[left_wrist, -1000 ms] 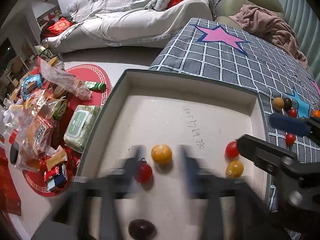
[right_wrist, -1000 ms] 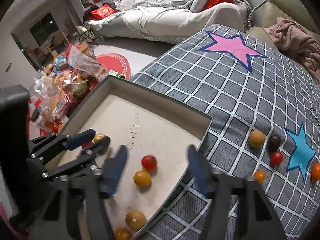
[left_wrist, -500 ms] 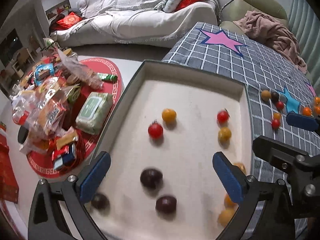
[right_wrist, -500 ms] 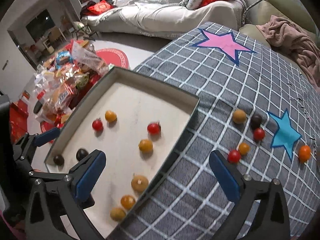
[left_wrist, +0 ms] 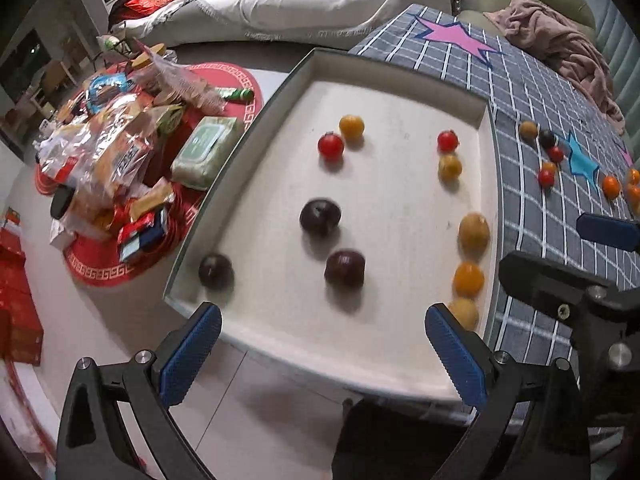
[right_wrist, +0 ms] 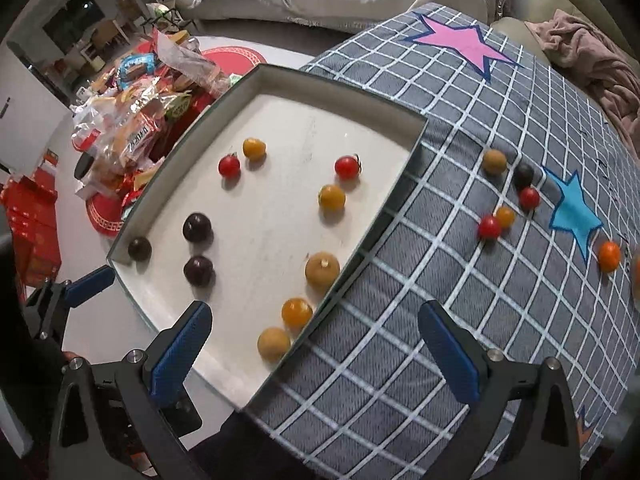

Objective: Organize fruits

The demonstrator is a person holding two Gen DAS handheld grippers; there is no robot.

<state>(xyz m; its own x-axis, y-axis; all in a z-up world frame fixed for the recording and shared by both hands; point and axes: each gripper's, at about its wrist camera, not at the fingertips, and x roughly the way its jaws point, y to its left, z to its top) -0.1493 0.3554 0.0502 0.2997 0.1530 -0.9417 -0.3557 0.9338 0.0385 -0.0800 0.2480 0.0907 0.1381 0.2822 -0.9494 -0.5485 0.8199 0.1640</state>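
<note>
A shallow white tray [left_wrist: 400, 92] [right_wrist: 280, 76] lies on the grey checked cloth [right_wrist: 460, 300]. It holds several small fruits: red tomatoes [left_wrist: 331, 145] [right_wrist: 346, 167], yellow and orange ones [left_wrist: 473, 232] [right_wrist: 322, 270], and three dark plums [left_wrist: 320, 217] [right_wrist: 197, 227]. More small fruits [right_wrist: 489, 227] [left_wrist: 546, 178] lie on the cloth right of the tray. My left gripper [left_wrist: 322, 354] is open and empty over the tray's near edge. My right gripper [right_wrist: 314, 348] is open and empty above the tray's near right corner.
A heap of snack bags and packets [left_wrist: 116, 148] [right_wrist: 132, 120] lies on a red mat on the floor to the left. A white sofa [left_wrist: 312, 0] stands at the back. A pink cloth [left_wrist: 560, 48] lies at the far right.
Both grippers have pulled back and up from the tray and opened wide. The fruits in the tray now show in full; none has visibly moved.
</note>
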